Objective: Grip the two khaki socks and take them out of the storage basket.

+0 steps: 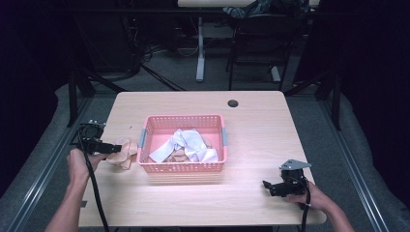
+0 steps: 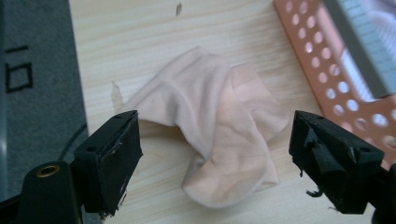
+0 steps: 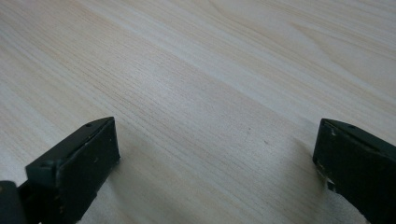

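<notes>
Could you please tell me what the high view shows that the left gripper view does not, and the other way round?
High view alone: the whole pink basket with white and beige cloths inside, the right tongs resting open near the table's front right, both forearms, and the dark floor beyond. Left gripper view alone: a close look at the left tongs, jaws wide apart and not pressing on anything, and the folds of the beige cloth. Both share that beige cloth lying on the table just outside the basket's left wall.

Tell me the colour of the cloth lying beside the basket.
Pale peach. The cloth shows best in the left gripper view, crumpled on the table.
</notes>
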